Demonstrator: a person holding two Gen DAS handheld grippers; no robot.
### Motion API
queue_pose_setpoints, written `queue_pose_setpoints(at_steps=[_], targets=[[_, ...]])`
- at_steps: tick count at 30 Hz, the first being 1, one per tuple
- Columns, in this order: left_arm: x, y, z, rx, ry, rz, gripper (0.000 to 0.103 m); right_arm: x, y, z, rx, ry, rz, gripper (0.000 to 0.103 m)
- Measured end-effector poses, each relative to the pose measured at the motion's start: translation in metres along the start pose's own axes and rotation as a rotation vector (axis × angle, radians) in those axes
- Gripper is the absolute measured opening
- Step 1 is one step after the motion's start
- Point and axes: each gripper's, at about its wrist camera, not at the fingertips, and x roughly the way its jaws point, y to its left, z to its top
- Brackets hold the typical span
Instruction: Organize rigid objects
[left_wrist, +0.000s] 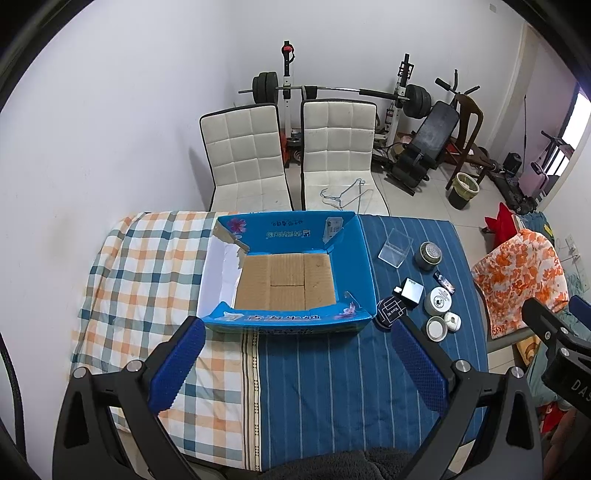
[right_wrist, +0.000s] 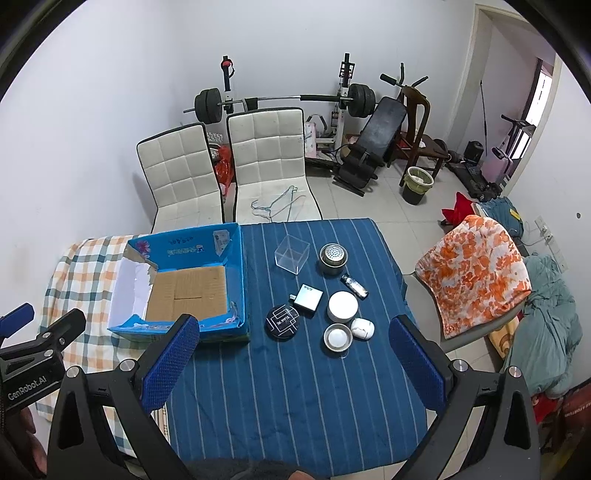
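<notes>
An empty blue cardboard box (left_wrist: 354, 254) (right_wrist: 236, 266) with a brown floor sits on the table. To its right lie a clear plastic cube (right_wrist: 291, 253), a metal shaker tin (right_wrist: 333, 258), a small vial (right_wrist: 354, 285), a square perfume bottle (right_wrist: 308, 295), a black round compact (right_wrist: 282, 322), a white jar (right_wrist: 342, 306), a small metal tin (right_wrist: 337, 336) and a white earbud case (right_wrist: 362, 328). My left gripper (left_wrist: 295, 365) hangs open before the box, holding nothing. My right gripper (right_wrist: 295, 363) hangs open before the small objects, holding nothing.
The table wears a blue striped cloth (right_wrist: 295, 398) and a plaid cloth (left_wrist: 147, 266) on the left. Two white chairs (left_wrist: 288, 158) stand behind it. An orange floral-covered chair (right_wrist: 472, 280) stands at the right. Gym gear and a bin (right_wrist: 417, 184) line the far wall.
</notes>
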Motion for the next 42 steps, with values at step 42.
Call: queue_pose_setpoints(at_steps=[42], targets=[[-0.001,0.003,-0.004,-0.011,-0.015,0.038,0.103,0.007,0.000,0.002,-0.020,-0.009,0.035,0.103]])
